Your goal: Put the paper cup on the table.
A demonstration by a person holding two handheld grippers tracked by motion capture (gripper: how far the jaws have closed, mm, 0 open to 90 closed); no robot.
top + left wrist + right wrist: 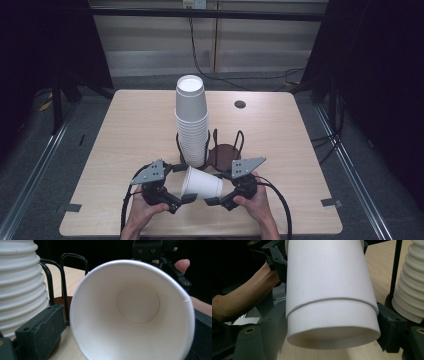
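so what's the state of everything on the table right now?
paper cup: on its side, mouth toward the left gripper.
left gripper: open, jaws either side of the rim.
right gripper: shut on the cup's base end.
cup stack: upside down, standing in the rack's left bay.
wire rack: right bay empty.

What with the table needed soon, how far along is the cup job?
Done: a tall stack stands in the holder. In hand: one cup, sideways, right gripper shut on its base, left gripper open at its rim. Left: probably placing it; the holder's other bay is bare.
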